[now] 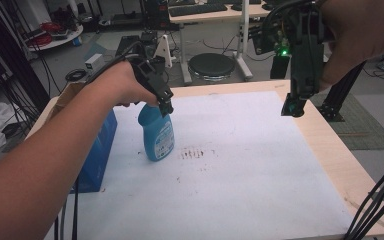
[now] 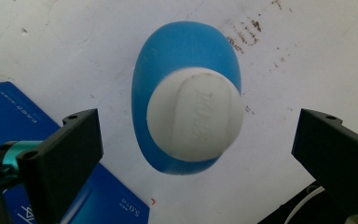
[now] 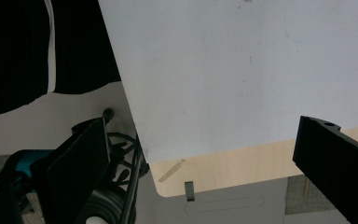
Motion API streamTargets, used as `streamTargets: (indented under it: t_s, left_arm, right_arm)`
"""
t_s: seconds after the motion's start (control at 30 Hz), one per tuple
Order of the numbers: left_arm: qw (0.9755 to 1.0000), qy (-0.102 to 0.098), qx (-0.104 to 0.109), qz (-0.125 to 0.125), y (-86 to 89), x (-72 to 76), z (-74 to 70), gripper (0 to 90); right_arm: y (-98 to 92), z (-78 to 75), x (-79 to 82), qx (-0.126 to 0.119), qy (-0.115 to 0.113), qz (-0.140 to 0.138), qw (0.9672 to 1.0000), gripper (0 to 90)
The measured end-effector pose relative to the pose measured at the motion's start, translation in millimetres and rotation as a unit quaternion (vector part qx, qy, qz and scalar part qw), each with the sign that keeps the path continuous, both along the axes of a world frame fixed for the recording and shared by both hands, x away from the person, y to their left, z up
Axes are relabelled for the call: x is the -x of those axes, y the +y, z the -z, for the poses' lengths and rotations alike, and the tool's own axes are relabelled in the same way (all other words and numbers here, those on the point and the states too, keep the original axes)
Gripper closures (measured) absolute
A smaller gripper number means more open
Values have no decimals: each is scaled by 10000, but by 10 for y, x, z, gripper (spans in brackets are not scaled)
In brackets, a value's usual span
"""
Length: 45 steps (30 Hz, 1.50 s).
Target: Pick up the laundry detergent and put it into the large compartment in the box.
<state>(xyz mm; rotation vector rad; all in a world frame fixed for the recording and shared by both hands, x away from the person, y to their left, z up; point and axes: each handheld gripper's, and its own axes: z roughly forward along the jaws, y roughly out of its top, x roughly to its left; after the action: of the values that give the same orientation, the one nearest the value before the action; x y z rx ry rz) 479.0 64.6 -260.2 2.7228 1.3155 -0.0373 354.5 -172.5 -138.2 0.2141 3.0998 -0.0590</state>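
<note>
Blue plastic bottle (image 1: 157, 134) with a printed label stands upright on the white mat (image 1: 260, 165) at the table's left, just beside a dark blue box (image 1: 96, 156) at the mat's edge, as seen from the high view. A person's left hand holds the left gripper (image 1: 166, 106) directly over the bottle's top, while the right gripper (image 1: 295, 107) hangs high above the far right part of the mat, well apart from everything. A patch of brown specks (image 1: 196, 153) marks the mat just right of the bottle.

From the left gripper view, the bottle (image 2: 179, 84) is seen from above, its white cap (image 2: 195, 120) centred between the two black jaws, which stand wide apart and touch nothing. The blue box (image 2: 9, 112) lies at lower left, the specks (image 2: 247, 30) at upper right.

From the right gripper view, that tool's jaws are likewise spread wide with nothing between them, looking down on the bare mat (image 3: 242, 70) and the wooden table edge (image 3: 223, 170).

The step in hand appears to be a top-down grasp of the bottle. Done well, it likely means lowering straight until the jaws pass the cap and bracket the bottle's narrower sides, keeping the cap centred, then closing evenly so the upright bottle neither tips nor slides into the box.
</note>
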Motion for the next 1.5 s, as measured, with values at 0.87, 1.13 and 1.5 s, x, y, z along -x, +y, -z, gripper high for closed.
streamTargets:
  t_s: [0.87, 1.13, 1.5]
  left_arm:
    - [9998, 39, -190, -13, -60, -112, 314, 18]
    - [9998, 26, -208, -2, -73, -119, 342, 18]
    - [9994, 20, -329, 58, -89, -119, 354, 48]
  right_arm:
    - [-44, 51, -23, -8, 52, 66, 10000, 26]
    - [-33, 56, -32, -8, 67, 71, 10000, 26]
    - [-35, 75, -51, -5, 88, 76, 9999, 26]
